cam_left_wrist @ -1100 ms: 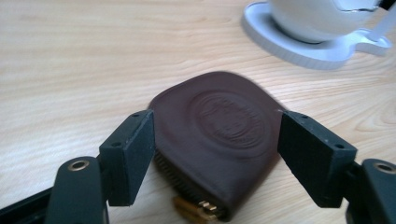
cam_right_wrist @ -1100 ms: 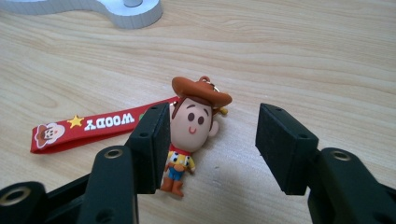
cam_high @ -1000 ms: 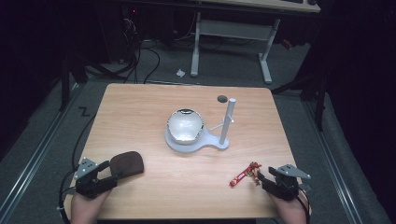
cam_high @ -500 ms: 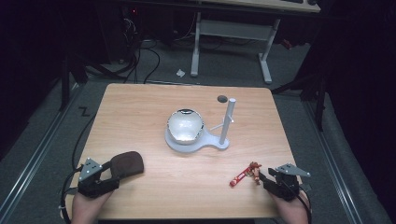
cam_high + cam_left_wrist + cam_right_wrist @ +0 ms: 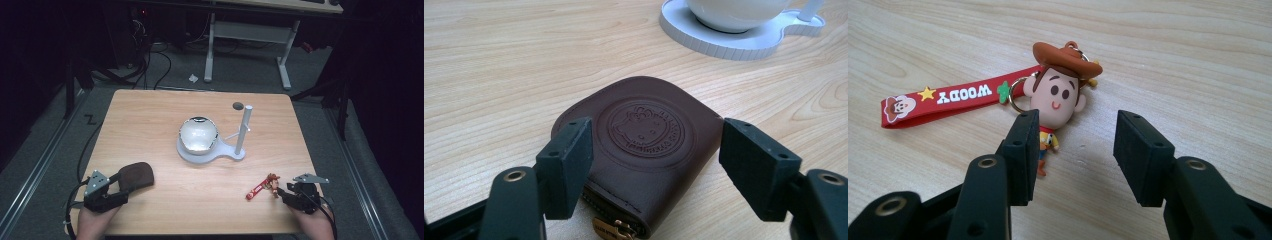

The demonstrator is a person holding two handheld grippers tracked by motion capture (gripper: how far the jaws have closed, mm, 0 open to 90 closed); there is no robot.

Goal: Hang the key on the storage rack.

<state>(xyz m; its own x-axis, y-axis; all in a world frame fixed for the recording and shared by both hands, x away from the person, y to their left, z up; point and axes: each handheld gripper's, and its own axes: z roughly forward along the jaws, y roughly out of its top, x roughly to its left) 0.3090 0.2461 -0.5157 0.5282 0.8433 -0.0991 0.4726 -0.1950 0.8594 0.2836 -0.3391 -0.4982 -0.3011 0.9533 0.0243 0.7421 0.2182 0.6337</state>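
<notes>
Straddling a brown leather coin pouch [image 5: 644,150] near-left of the white stand [image 5: 212,152], left gripper [image 5: 654,160] jaws wide, gripping nothing; near-right of it, right gripper [image 5: 1075,155] half-open, empty, over a Woody keychain [image 5: 1048,100].

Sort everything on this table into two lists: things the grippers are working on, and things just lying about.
In hand:
- brown leather coin pouch, between open left gripper jaws
- Woody figure keychain with red strap, at open right gripper

Lying about:
- white stand with bowl
</notes>
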